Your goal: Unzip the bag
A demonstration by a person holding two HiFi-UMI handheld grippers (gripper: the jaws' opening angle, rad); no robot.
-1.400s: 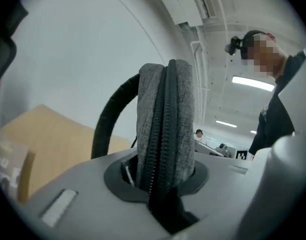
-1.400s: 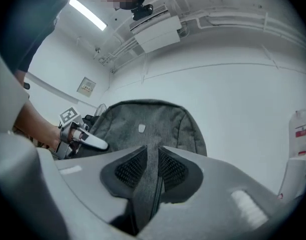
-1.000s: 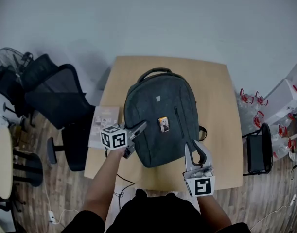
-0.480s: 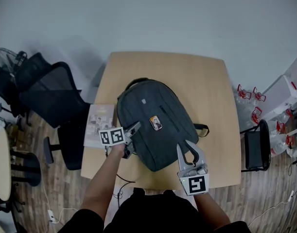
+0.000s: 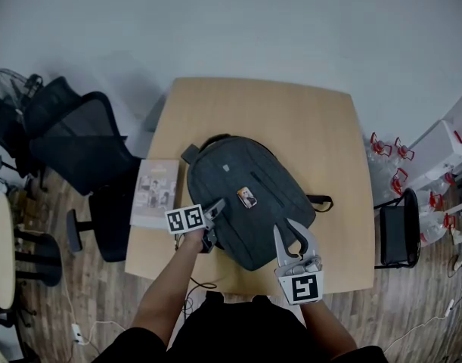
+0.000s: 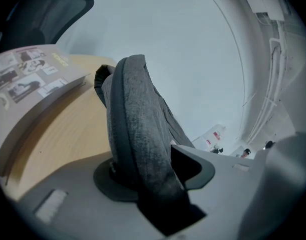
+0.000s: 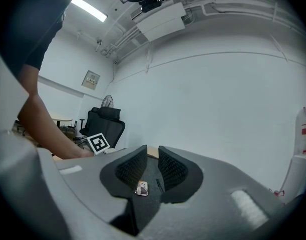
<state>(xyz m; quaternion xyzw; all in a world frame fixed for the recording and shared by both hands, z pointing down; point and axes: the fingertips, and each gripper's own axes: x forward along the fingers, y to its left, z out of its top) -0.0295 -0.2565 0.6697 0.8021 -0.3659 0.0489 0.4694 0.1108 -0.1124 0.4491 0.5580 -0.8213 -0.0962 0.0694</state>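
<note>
backpack (image 5: 249, 203) swung leftward, left claw (image 5: 214, 219) opening

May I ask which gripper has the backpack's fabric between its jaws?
The left gripper: its opening jaws straddle the edge of the backpack; the right gripper holds nothing.

No text can be read anywhere. The magazine (image 5: 156, 193) at the table's (image 5: 321, 127) left edge shows photo blocks and a heading line, too small to make out. The backpack (image 5: 268, 218) has a small picture badge (image 5: 248, 198) and a pale tag (image 5: 226, 167), both unreadable; the wall sign (image 7: 91, 78) and the red labels on the white containers (image 5: 442, 146) are blurred too.
</note>
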